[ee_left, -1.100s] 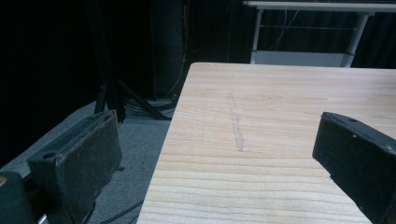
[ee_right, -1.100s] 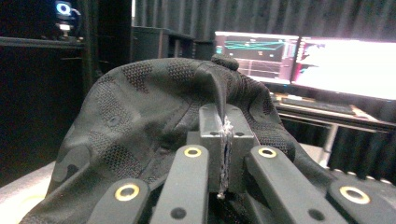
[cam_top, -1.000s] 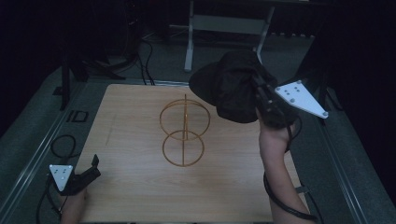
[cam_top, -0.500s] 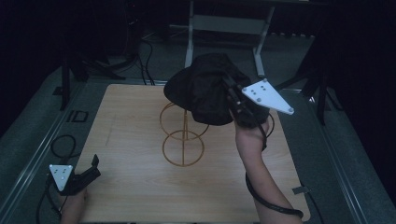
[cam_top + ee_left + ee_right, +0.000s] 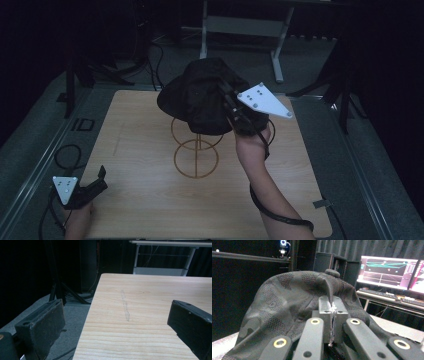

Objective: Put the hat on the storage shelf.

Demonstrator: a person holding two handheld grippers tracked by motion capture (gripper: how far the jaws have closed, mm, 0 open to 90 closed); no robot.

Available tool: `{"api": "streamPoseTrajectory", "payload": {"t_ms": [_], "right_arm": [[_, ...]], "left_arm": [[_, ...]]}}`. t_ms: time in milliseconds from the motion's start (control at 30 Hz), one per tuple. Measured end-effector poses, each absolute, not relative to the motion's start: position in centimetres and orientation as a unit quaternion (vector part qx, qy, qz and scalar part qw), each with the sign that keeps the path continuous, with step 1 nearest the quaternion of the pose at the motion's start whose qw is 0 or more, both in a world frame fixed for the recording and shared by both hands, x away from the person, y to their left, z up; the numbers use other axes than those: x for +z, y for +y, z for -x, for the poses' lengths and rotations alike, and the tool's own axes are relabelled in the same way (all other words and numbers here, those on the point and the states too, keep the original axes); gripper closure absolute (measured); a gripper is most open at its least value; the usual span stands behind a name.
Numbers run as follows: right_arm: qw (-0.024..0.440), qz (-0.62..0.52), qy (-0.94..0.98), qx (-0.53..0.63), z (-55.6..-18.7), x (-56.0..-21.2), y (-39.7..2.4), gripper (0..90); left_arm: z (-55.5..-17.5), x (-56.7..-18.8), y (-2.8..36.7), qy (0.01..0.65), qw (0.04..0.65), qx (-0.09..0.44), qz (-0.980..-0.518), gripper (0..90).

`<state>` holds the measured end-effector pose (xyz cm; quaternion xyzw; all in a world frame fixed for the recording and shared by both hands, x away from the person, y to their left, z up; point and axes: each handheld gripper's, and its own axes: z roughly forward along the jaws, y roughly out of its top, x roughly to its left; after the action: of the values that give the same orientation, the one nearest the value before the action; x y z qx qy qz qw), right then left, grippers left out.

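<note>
We see the right gripper point(image 5: 227, 100) pinching a black hat point(image 5: 200, 95) above the wire stand point(image 5: 196, 150) — left gripper point(image 5: 97, 181) (jaws wide, empty) at the table point(image 5: 150, 210) corner.

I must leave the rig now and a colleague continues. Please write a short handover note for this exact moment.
Right claw: shut on a fold of the black cap, holding it above the wire stand.
Left claw: open, holding nothing, low at the table's near left corner.
Done: cap gripped and brought over the stand's top.
Left, probably: lower the cap onto the stand, check that it sits, then release. I cannot tell if it already touches the stand.
</note>
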<state>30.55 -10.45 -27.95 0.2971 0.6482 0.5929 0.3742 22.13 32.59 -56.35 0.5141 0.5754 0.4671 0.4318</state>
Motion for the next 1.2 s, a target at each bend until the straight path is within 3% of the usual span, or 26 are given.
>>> {"api": "streamPoseTrajectory", "payload": {"t_ms": [1200], "right_arm": [[0.3,-0.324,0.708,0.551,-33.9,-36.2,-9.5,88.5]], "left_arm": [[-22.2,-56.4,32.5,0.571,0.432,0.469,-0.517,1.8]]}}
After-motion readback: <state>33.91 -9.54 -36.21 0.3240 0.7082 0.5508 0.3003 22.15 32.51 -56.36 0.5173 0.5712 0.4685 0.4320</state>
